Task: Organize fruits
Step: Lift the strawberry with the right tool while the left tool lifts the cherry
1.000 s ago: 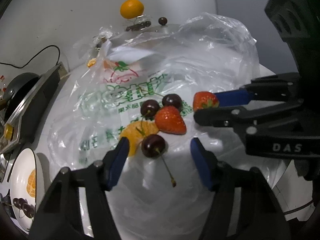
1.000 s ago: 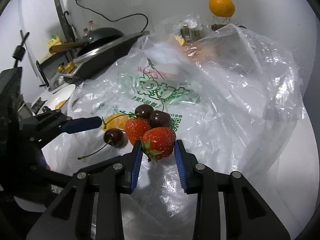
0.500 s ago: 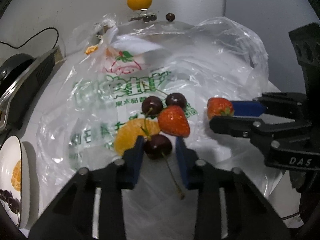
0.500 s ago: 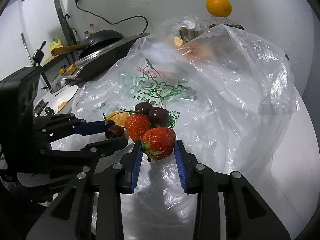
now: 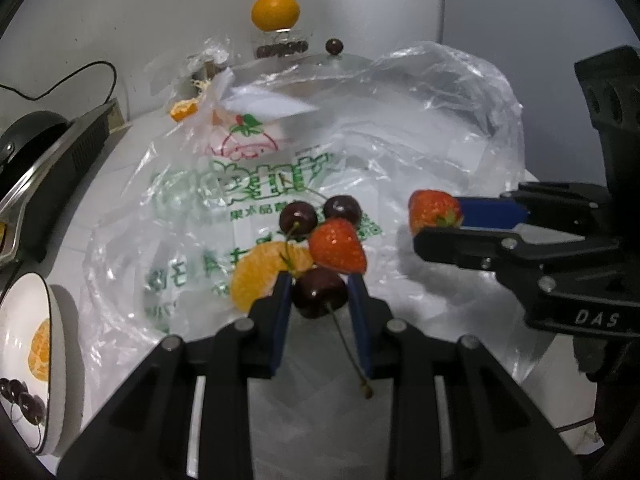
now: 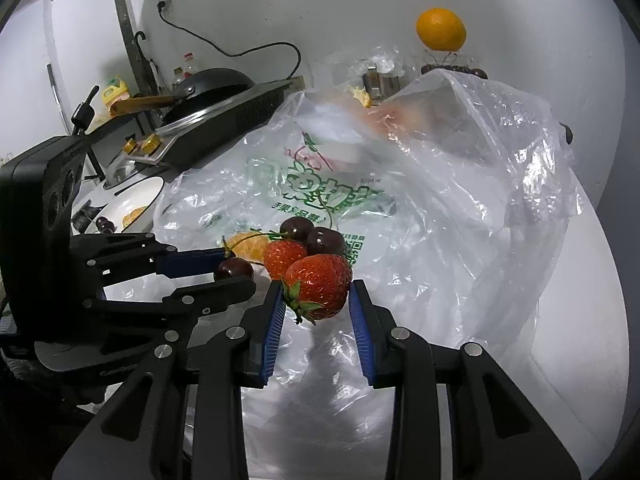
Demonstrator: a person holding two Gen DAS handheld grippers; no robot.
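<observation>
My left gripper (image 5: pixel 319 290) is shut on a dark cherry (image 5: pixel 319 293) with a long stem, just above the clear plastic bag (image 5: pixel 280 168). My right gripper (image 6: pixel 318 294) is shut on a strawberry (image 6: pixel 319 284) and holds it above the bag; it also shows in the left wrist view (image 5: pixel 434 213). On the bag lie a second strawberry (image 5: pixel 338 246), two cherries (image 5: pixel 298 216) and an orange segment (image 5: pixel 262 270). A white plate (image 5: pixel 56 320) at the lower left holds an orange piece and cherries.
A whole orange (image 5: pixel 275 11) sits on a glass stand at the back wall. A black stove with a pan (image 6: pixel 208 88) stands to the left. The bag's crumpled side (image 6: pixel 500 152) rises at the right.
My left gripper moved forward and closed on the front cherry. My right gripper kept its hold on the strawberry and shifted slightly right.
</observation>
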